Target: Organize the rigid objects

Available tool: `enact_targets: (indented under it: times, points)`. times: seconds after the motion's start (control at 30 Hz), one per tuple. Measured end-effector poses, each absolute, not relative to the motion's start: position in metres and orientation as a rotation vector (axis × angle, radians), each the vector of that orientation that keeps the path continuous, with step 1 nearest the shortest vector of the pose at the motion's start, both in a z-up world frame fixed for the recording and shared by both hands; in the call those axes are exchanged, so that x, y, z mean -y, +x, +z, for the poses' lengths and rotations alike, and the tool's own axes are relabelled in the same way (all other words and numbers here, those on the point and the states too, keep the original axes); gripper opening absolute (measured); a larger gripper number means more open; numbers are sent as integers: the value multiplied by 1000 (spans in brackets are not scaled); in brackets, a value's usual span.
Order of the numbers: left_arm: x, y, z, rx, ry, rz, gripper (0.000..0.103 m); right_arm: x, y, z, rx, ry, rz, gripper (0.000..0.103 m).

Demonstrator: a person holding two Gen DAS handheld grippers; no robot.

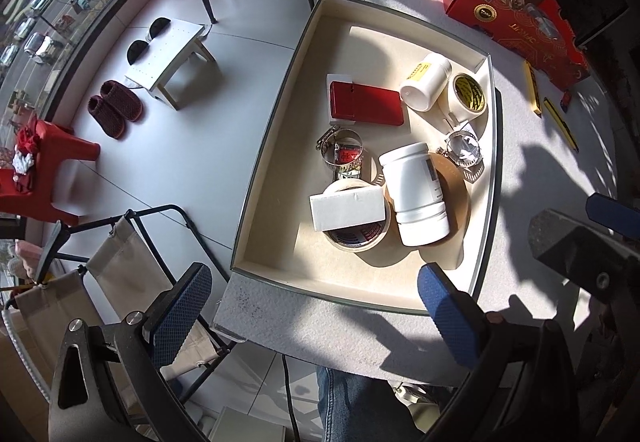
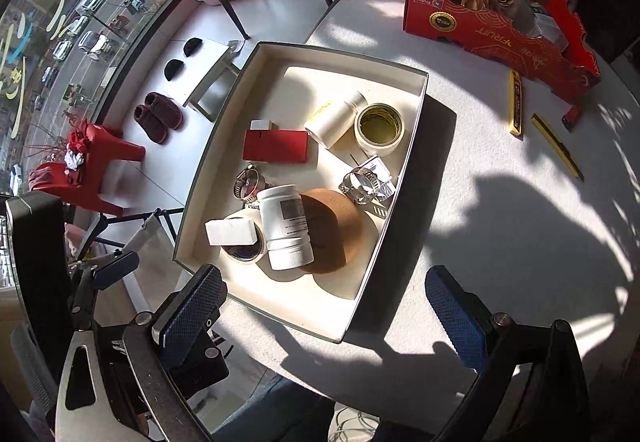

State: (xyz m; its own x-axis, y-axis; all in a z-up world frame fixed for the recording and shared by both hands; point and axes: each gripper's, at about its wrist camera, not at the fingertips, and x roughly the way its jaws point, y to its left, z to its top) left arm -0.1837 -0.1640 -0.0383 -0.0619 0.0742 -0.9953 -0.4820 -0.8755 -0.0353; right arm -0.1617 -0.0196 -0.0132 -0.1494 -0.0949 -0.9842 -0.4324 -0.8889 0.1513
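We hold both grippers above the near edge of the table, each with jaws spread wide and nothing between them. The left gripper hangs over the near left corner of the tray; the right gripper hangs over the tray's near right corner.

Most things already lie in the tray: a red box, two white bottles, tape rolls, hose clamps, a white box and a brown disc. The nearer bottle lies on its side, cap toward us.

Still outside, by our judgement, are two yellow knives on the table's far right, near the red carton. The first knife runs near to far; the second knife slants, its near end further right. A small red thing lies just beyond them.

The knives lie ahead and to the right of our right gripper, well apart from the left, so the right is nearer. Its jaws would need to close across a knife's narrow width.
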Motion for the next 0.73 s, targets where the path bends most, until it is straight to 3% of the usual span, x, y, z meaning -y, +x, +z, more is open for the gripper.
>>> enact_targets:
  times: [0.73]
  points:
    - [164,-187,-39,-428,-1845,2008,103,17,-163,-14,-599,-1880,2135,102]
